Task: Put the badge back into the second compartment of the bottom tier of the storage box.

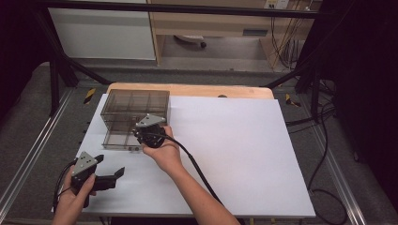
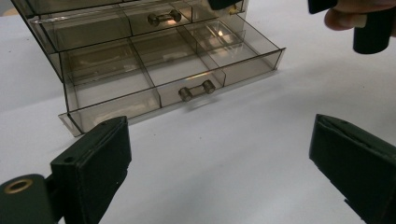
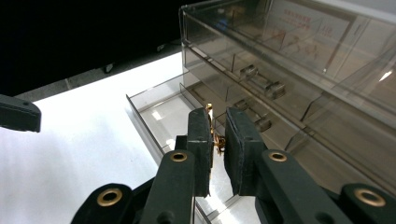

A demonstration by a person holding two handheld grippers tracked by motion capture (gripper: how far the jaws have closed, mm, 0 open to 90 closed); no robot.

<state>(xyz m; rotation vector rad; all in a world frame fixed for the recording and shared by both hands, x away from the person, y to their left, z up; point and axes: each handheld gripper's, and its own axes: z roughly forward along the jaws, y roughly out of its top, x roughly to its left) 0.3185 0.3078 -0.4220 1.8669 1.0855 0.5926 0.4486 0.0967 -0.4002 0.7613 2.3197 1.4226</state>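
Holding a small gold-coloured metal item between nearly closed jaws, the right gripper sits over the pulled-out bottom drawer of the smoke-tinted transparent plastic drawer cabinet. The item is thin and partly hidden by the jaws; its exact shape cannot be told. In the right gripper view the jaws hang above a divided compartment of the open drawer, near the drawer's front wall.

The cabinet stands on the far left part of the white tabletop. Its bottom drawer projects toward the near side and carries a small barbell-shaped clear handle on its front face. A closed drawer above it bears a matching handle.

The left gripper rests near the near left corner of the tabletop, well apart from the cabinet. Its jaws stand wide apart with nothing between them, and point toward the cabinet front.
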